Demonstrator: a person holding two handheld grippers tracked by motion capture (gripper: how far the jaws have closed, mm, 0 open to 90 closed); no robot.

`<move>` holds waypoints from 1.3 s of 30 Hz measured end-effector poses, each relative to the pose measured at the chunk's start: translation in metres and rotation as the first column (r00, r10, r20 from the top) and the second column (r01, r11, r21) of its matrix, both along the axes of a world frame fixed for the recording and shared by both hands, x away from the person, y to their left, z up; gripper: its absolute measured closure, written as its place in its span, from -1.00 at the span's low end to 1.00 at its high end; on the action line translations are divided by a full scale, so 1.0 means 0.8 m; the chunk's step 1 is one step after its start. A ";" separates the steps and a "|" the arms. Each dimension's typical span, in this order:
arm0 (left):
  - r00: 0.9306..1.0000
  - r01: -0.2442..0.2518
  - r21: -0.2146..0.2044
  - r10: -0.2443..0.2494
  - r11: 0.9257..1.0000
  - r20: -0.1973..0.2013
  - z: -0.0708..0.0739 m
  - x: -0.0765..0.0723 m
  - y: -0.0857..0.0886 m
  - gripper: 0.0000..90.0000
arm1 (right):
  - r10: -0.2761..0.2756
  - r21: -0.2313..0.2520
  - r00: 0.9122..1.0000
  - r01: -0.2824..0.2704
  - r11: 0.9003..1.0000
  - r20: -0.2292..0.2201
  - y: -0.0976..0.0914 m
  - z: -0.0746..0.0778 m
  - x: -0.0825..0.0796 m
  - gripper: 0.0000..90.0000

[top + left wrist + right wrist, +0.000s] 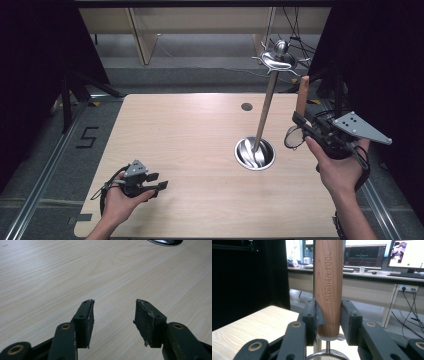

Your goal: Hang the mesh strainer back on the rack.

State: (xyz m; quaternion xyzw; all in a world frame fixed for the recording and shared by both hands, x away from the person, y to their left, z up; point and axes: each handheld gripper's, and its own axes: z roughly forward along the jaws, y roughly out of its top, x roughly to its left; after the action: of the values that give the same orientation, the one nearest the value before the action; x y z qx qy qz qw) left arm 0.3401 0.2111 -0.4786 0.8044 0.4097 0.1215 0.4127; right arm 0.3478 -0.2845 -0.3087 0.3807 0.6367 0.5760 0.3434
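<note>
Currently, the right gripper (pixel 328 317) clamps the strainer's wooden handle (pixel 329 285) upright; hanging it on the rack (pixel 278 57) ahead-left remains. The left gripper (pixel 113 315) rests agape, holding nothing.

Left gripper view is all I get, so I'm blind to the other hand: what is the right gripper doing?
Observer: The right gripper is shut on the wooden handle of a strainer, with the handle upright and the mesh below the jaws.
Operator: And the shiny rim at the top edge of my picture?
Observer: That is the round base of a metal stand, whose pole rises to a top with hooks.
Operator: Anything hanging there?
Observer: No, the hooks look bare. The strainer is held apart from the stand, to its right in the high view.
</note>
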 end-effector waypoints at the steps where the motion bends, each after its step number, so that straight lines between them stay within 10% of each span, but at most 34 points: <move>1: 1.000 0.000 -0.001 0.000 1.000 0.001 0.000 0.000 0.000 0.08 | -0.003 0.003 1.000 0.003 1.000 -0.001 0.000 0.001 -0.001 0.54; 39: 1.000 -0.002 -0.003 0.002 1.000 0.001 0.000 0.000 0.000 0.08 | 0.016 0.034 1.000 -0.016 0.999 0.013 0.010 0.014 0.008 0.54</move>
State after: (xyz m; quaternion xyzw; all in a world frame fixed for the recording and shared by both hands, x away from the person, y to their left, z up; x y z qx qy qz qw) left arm 0.3402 0.2111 -0.4790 0.8033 0.4105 0.1218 0.4140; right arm 0.3540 -0.2765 -0.2978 0.3776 0.6274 0.5922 0.3363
